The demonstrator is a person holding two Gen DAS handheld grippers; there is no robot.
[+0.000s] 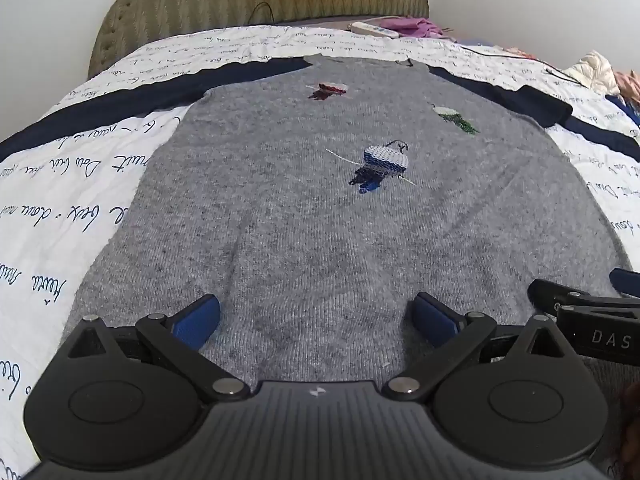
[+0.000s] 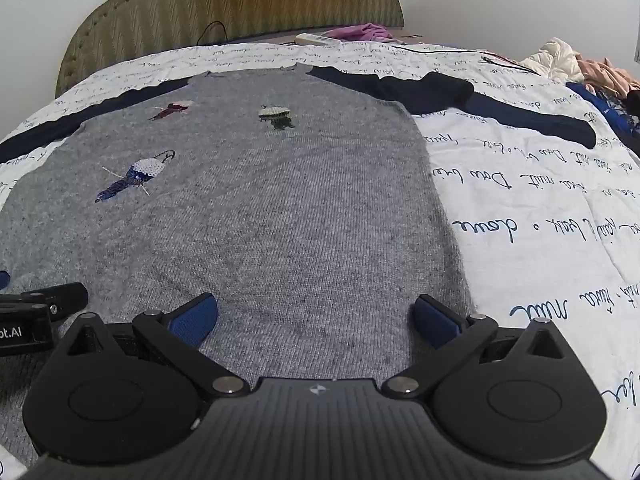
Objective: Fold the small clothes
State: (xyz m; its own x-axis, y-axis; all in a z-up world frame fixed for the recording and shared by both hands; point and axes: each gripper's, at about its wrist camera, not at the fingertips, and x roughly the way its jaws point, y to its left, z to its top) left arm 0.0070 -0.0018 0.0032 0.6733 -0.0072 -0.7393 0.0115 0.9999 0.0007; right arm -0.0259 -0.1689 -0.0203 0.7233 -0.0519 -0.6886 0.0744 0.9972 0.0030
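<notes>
Well, at the far edge of the bed point(image 2: 500, 184), by the padded headboard point(image 2: 240, 0), sit a white remote point(image 2: 316, 39) and purple cloth point(image 2: 360, 32) (cream and pink clothes heaped at the far right corner). Script-printed white cover, pale walls. Spread flat mid-bed lies the grey sweater point(image 1: 320, 220), navy sleeves out. Left gripper point(image 1: 316, 320) and right gripper point(image 2: 316, 320) both gape wide, empty, over its near hem.

soft, even indoor light — sharp focus, faint shadows, strong fisheye bending at edges.
</notes>
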